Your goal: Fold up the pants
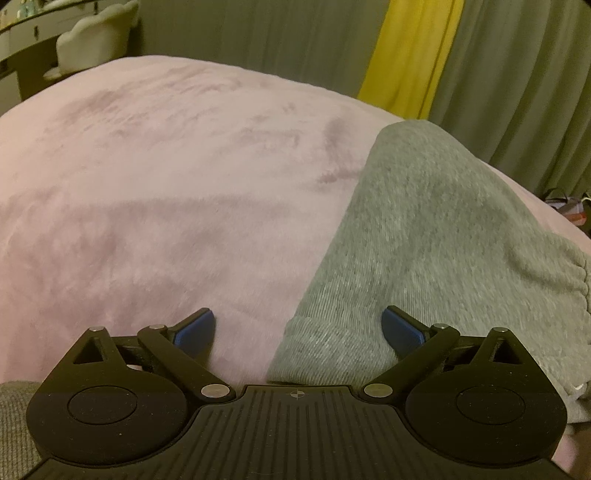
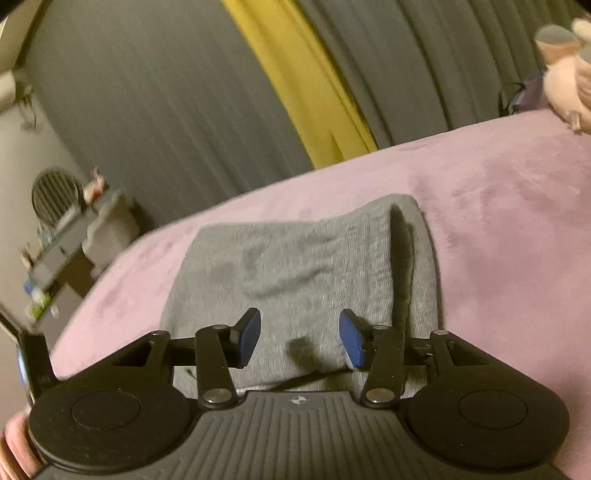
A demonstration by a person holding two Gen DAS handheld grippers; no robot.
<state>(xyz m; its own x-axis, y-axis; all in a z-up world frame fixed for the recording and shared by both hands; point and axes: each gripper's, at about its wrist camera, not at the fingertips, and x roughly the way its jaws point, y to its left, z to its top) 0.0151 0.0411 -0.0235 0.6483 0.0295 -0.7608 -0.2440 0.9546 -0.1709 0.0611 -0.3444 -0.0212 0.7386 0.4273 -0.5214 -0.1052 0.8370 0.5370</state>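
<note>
**Operator:** My left gripper [image 1: 297, 332] has its jaws wide apart and empty. Its blue pads [image 1: 400, 330] straddle the ribbed hem of the folded grey knit pants [image 1: 424, 240] without pressing on it.

**Supervisor:** Right side?

**Operator:** My right gripper [image 2: 300, 339] is also parted, pads clear of the cloth, nothing clamped. The pants [image 2: 291, 266] lie just beyond it as a folded stack on the pink plush bedspread [image 2: 498, 206], near its front edge, with a second layer showing along the right side.

**Supervisor:** Beyond that?

**Operator:** Grey curtains [image 1: 258, 33] with a yellow panel [image 1: 410, 55] hang past the far edge.
</note>
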